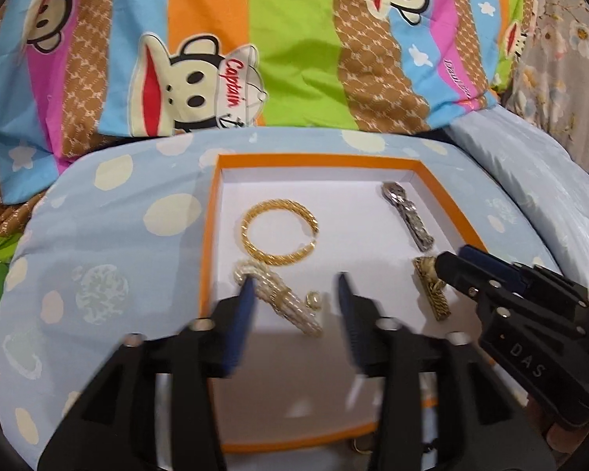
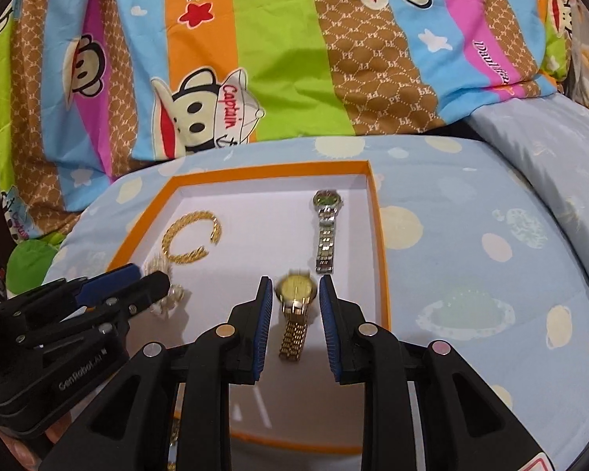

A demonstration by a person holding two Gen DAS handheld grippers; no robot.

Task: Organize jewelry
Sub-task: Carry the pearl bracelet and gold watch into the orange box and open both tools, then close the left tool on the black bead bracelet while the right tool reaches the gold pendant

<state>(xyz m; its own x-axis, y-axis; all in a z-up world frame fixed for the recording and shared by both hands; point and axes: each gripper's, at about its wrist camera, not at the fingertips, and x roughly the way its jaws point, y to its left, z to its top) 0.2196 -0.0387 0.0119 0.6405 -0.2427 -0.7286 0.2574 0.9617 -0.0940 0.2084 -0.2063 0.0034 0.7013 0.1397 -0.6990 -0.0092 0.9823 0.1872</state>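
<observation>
Blue pillow (image 2: 471, 235), orange box (image 2: 385, 243): gold watch (image 2: 296, 310) between parted right fingers (image 2: 263, 314), ungripped; left fingers (image 1: 243, 306) wide, empty.

Orange-rimmed white tray (image 1: 212, 235) is holding four pieces. Gold twisted open bangle (image 1: 279, 231) is lying flat at far left. Pearl bracelet (image 1: 278, 302) is lying diagonally just in front of it. Silver watch (image 2: 325, 231), green dial, is lying straight along the right wall. Gold watch (image 2: 295, 314) is lying just before it, dial facing up, band trailing nearward.
</observation>
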